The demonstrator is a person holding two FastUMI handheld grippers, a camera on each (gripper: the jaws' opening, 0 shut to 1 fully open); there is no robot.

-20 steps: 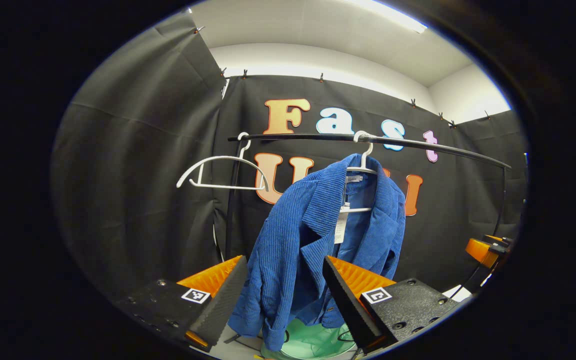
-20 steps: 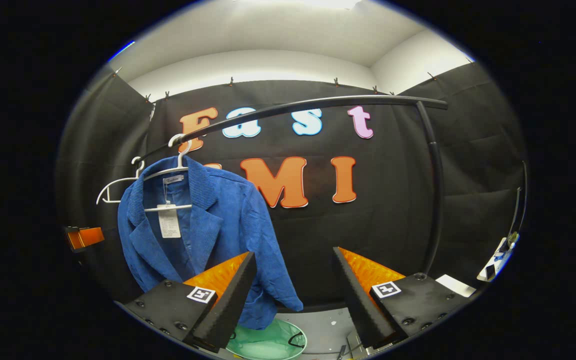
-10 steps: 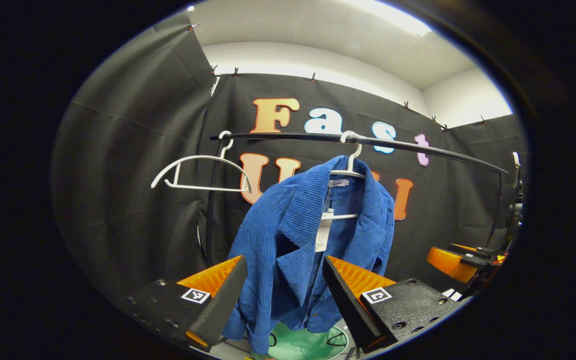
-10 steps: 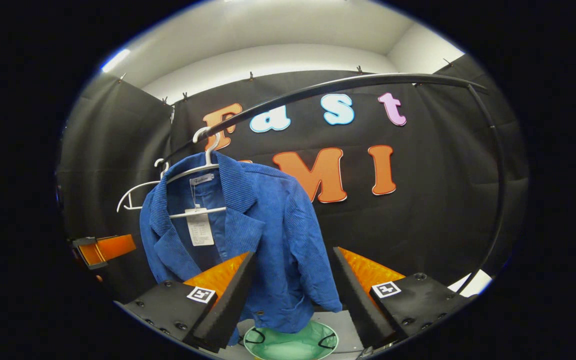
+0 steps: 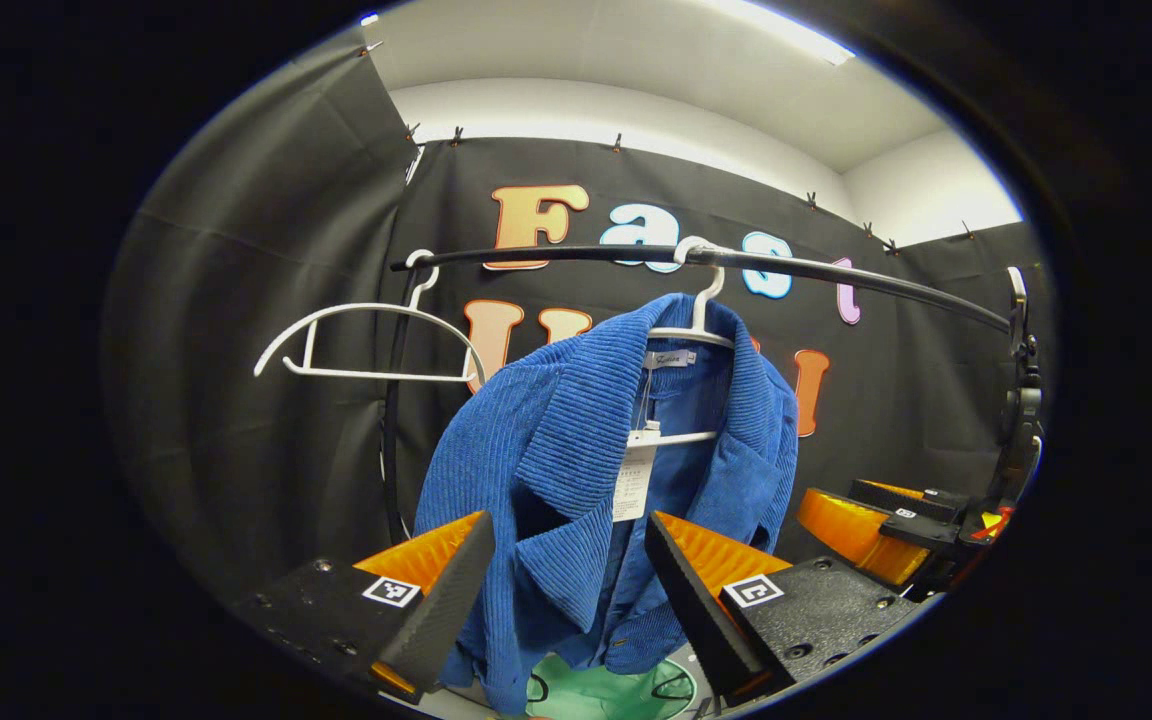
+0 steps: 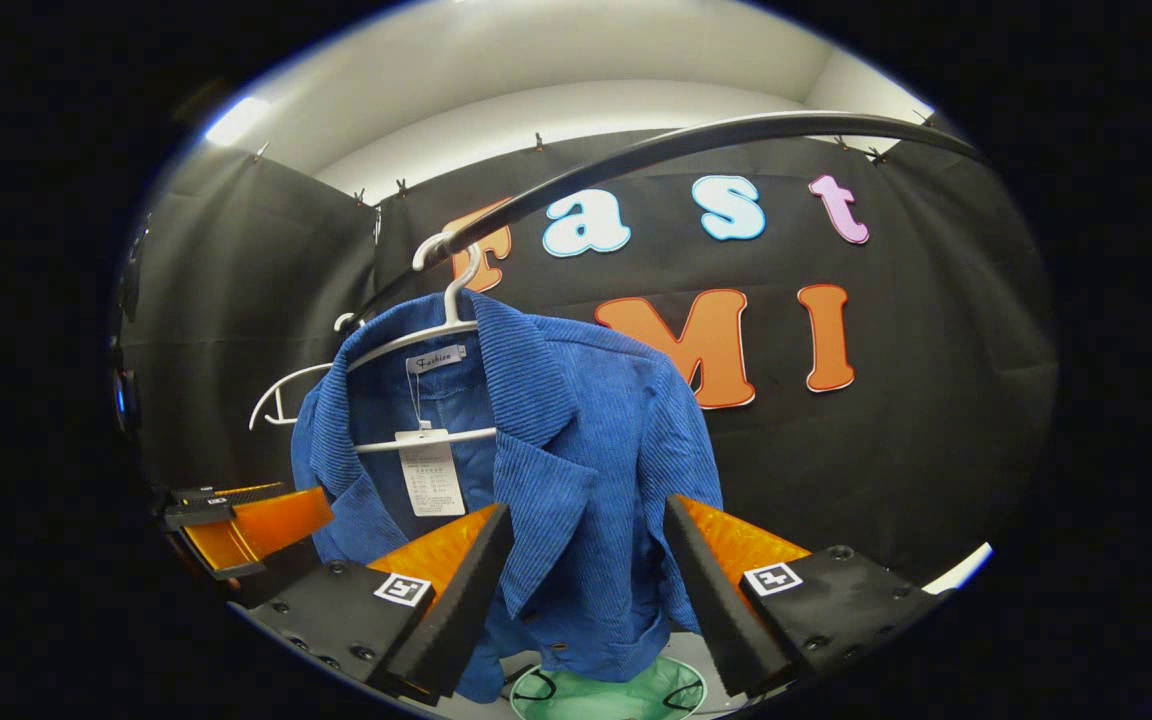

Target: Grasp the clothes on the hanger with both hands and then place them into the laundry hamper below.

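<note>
A blue corduroy jacket hangs on a white hanger from a black rail. A paper tag dangles inside its collar. Below it stands a green laundry hamper. My left gripper is open, its fingers framing the jacket's left front without touching it. My right gripper is open too, its fingers astride the jacket's right front. The right gripper appears at the right of the left gripper view, the left gripper at the left of the right gripper view.
A second, bare white hanger hangs on the rail to the left of the jacket. The rail's black upright post stands behind it. Black cloth walls close in the back and both sides.
Both grippers have moved closer to the jacket, which looms larger between the fingers. Each gripper shows more fully in the other's view. Both stay open.
</note>
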